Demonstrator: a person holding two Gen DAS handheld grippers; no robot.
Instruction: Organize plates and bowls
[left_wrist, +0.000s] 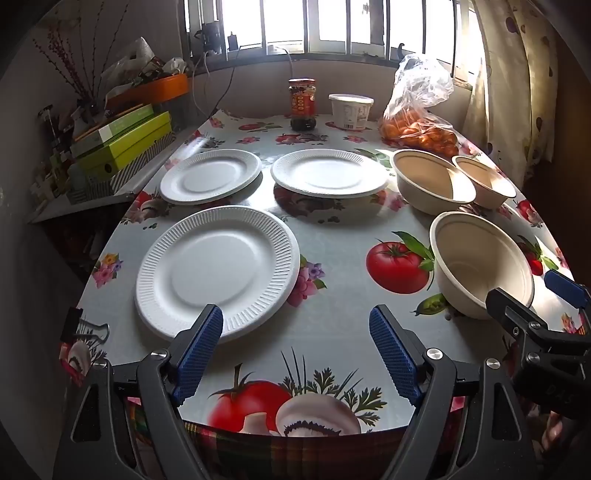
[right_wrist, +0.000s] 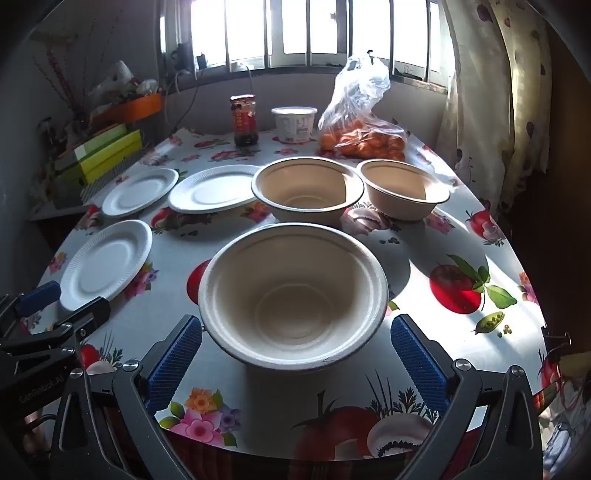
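Three white foam plates lie on the flowered tablecloth (left_wrist: 332, 236): a near plate (left_wrist: 218, 269) and two farther back (left_wrist: 210, 175) (left_wrist: 328, 171). My left gripper (left_wrist: 295, 317) hangs open over the table's front edge, its left finger over the near plate's rim, nothing between the pads. Three beige paper bowls stand to the right: a near bowl (right_wrist: 293, 295), a large one behind it (right_wrist: 308, 188) and a smaller one (right_wrist: 404, 188). My right gripper (right_wrist: 297, 325) is open, its pads on either side of the near bowl's front rim and apart from it.
A dark sauce jar (left_wrist: 303, 105), a white tub (left_wrist: 350, 110) and a plastic bag of oranges (left_wrist: 419, 129) stand at the table's far end under the window. Green boxes (left_wrist: 125, 144) are stacked on a side shelf at left. A binder clip (left_wrist: 86, 328) grips the cloth's front-left edge.
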